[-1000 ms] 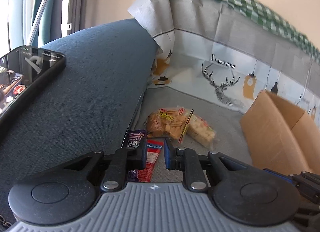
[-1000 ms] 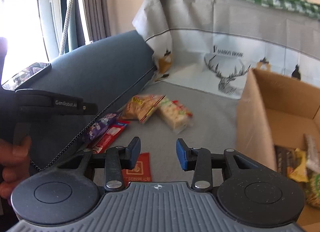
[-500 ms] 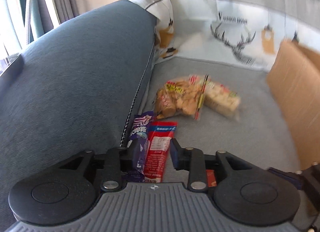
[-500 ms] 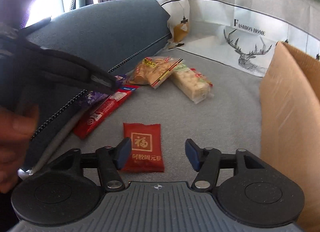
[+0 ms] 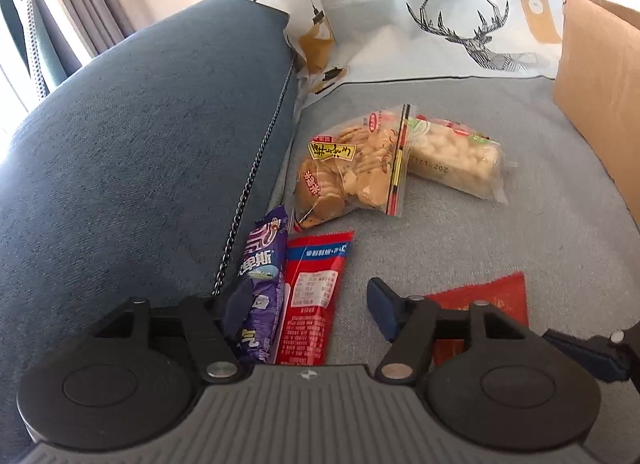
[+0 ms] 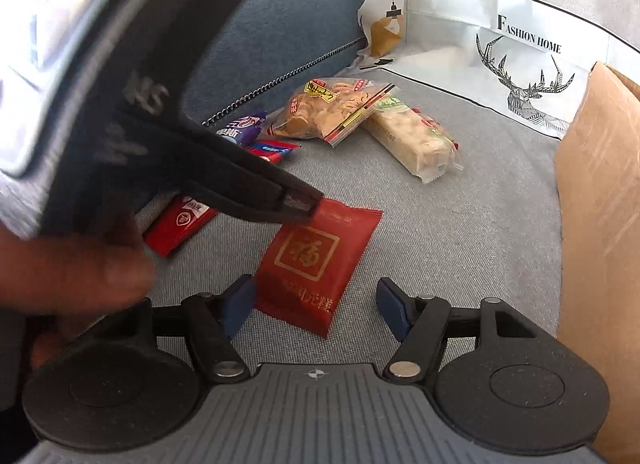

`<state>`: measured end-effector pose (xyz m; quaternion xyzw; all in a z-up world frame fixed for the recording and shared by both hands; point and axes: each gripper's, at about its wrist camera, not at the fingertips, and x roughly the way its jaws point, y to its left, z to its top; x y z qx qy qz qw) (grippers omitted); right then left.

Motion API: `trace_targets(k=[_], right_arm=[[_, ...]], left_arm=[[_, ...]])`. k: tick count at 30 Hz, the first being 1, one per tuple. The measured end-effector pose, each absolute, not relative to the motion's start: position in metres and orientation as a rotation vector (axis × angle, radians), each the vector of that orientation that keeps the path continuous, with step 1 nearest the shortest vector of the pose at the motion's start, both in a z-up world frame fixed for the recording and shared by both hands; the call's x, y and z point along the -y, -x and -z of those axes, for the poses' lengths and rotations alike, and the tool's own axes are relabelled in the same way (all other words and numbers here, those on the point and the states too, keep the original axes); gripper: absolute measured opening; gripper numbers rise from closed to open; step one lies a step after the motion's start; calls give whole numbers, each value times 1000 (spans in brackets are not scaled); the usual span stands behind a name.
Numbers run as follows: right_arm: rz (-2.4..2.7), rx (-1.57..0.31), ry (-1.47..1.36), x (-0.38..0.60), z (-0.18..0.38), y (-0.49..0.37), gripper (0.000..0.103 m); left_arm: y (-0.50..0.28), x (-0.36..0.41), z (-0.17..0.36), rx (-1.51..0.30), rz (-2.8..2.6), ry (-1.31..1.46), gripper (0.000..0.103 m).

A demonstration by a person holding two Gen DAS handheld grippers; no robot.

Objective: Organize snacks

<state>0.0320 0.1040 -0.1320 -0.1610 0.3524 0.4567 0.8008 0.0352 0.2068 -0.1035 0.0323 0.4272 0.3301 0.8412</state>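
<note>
The snacks lie loose on the grey sofa seat (image 5: 500,248), and all look like light, crinkly film packs that should give under pressure and slide easily on the fabric. The purple wafer pack (image 5: 260,276) and the long red stick pack (image 5: 314,288) lie side by side against the blue armrest (image 5: 140,152); both are slim and probably best pinched across their narrow width near the middle, gently, since the contents may crack. The left gripper (image 5: 302,310) is spread wide with nothing held: both packs sit between its jaws, the purple one touching or just under the left finger, the red one beside it, with bare seat before the right finger. Farther off, a clear bag of round crackers (image 5: 352,176) overlaps a rice-puff bar (image 5: 456,164); both look fragile and puffy, so a sealed edge would be the safer hold. The right gripper (image 6: 316,306) is also wide open and empty. The flat red sachet (image 6: 316,264) lies tilted on the seat with its near end between the jaws, closer to the left finger and well clear of the right one. It is thin and lies flush, so I judge a grip on one raised corner or edge will serve better than across its face. The cardboard box (image 6: 600,204) stands close by on the right
</note>
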Motion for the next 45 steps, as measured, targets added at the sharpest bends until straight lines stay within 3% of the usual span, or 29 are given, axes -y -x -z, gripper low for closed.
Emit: trace_targets(k=[1, 3, 5, 8, 13, 19, 28, 36, 42, 45], right_arm=[[-981, -752, 346, -103, 132, -32, 61], [-986, -742, 351, -103, 131, -31, 52], [-987, -737, 352, -102, 130, -32, 46], [-987, -722, 351, -101, 128, -33, 34], [-980, -693, 341, -95, 121, -33, 18], [-975, -688, 360, -84, 113, -26, 11], [-959, -760, 306, -58, 102, -15, 9], [-1028, -897, 128, -38, 96, -23, 9], [-951, -920, 137, -42, 102, -27, 19], [-921, -890, 148, -44, 102, -26, 40]], left_arm=[[-35, -208, 104, -893, -699, -58, 68], [-36, -211, 105, -885, -717, -44, 50], [-34, -216, 104, -870, -726, -17, 41], [-32, -222, 103, -860, -733, 16, 8], [-22, -233, 94, -807, -719, 120, 6], [-5, -241, 78, -720, -558, 299, 4], [24, -257, 67, -651, -261, 685, 3], [26, -248, 61, -681, -362, 619, 5], [23, -251, 66, -724, -394, 615, 23], [23, -254, 69, -729, -392, 621, 31]])
